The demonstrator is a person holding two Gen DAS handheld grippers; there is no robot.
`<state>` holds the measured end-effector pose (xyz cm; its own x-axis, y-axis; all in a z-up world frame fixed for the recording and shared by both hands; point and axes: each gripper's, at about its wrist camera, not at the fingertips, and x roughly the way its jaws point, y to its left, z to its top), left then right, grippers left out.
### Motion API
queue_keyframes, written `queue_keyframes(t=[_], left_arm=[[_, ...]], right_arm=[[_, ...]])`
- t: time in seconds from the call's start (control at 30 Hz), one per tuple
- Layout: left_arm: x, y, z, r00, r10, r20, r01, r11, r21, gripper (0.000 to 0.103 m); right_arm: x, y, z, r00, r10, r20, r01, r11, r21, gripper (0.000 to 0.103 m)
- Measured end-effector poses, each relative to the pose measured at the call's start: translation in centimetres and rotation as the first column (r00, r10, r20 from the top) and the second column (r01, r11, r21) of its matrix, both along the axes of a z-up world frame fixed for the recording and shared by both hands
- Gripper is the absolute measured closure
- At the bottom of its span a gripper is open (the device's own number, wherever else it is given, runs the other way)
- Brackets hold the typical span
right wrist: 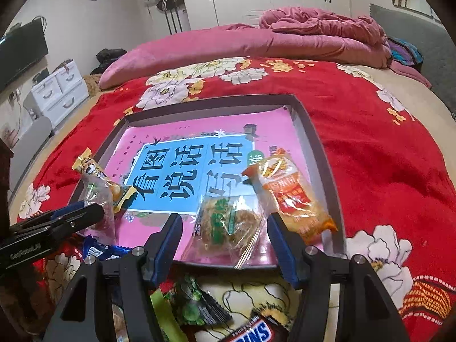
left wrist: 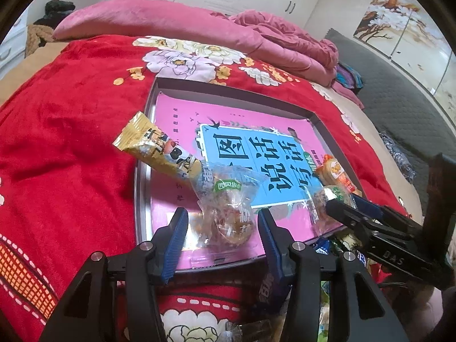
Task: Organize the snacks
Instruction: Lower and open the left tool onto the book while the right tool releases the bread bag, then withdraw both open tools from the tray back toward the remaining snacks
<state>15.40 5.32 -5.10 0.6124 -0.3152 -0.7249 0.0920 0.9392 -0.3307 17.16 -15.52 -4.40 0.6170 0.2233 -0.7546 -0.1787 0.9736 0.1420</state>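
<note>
A shallow grey tray (left wrist: 139, 199) lies on the red flowered bedspread, with a pink book (left wrist: 176, 119) flat inside it. My left gripper (left wrist: 222, 219) is open at the tray's near edge. A clear-wrapped pastry (left wrist: 225, 196) lies between its blue pads without touching them. A gold snack packet (left wrist: 154, 148) leans over the tray's left rim. My right gripper (right wrist: 223, 219) is also open, and a green-labelled pastry (right wrist: 228, 225) lies loose between its pads. An orange packet (right wrist: 287, 193) rests just right of it, inside the tray (right wrist: 319, 148).
Loose snacks lie on the bedspread in front of the tray: a Snickers bar (right wrist: 250, 332), a green packet (right wrist: 196, 302) and a blue wrapper (right wrist: 97, 249). A pink quilt (right wrist: 256, 40) is heaped at the far side of the bed. White drawers (right wrist: 59, 91) stand to the left.
</note>
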Motion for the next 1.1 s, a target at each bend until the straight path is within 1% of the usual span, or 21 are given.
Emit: queue_keyframes(t=[0.07,0.27,0.4,0.57,0.7,0.87,0.97,1.1], left_arm=[[-0.1,0.0,0.1,1.000,-0.006,0.006,0.006,1.000,0.003,0.046],[-0.2,0.1,0.1,1.000,-0.017,0.021,0.016,0.999,0.046,0.044],[-0.2,0.1,0.2,0.999,-0.034,0.019,0.033,0.999,0.035,0.041],[-0.5,-0.2,0.2,0.998,-0.053,0.016,0.052,0.998,0.023,0.034],[-0.7,-0.3,0.3,0.999,-0.053,0.015,0.052,0.998,0.017,0.034],[-1.1,0.3,0.8,0.999,-0.034,0.019,0.034,0.999,-0.004,0.032],[-1.3,0.8,1.0,1.000,-0.012,0.011,0.012,1.000,-0.014,0.029],[-1.6,1.3,1.2,1.000,0.002,0.004,-0.002,1.000,-0.022,0.029]], right_arm=[[0.2,0.4,-0.1,1.000,0.008,-0.002,-0.008,1.000,-0.010,0.042],[0.4,0.8,0.5,1.000,0.013,0.002,-0.013,1.000,-0.022,0.042],[0.4,0.7,1.4,1.000,0.017,0.013,-0.017,0.999,-0.035,0.042],[0.2,0.5,2.7,0.999,0.008,0.037,-0.006,0.998,-0.060,0.042],[0.0,0.2,3.3,0.999,-0.009,0.044,0.012,0.998,-0.068,0.041],[-0.5,-0.4,4.0,0.998,-0.032,0.063,0.036,0.997,-0.069,0.036],[-0.7,-1.0,4.5,0.996,-0.039,0.075,0.044,0.997,-0.065,0.034],[-1.2,-1.8,5.4,0.994,-0.049,0.100,0.055,0.997,-0.053,0.030]])
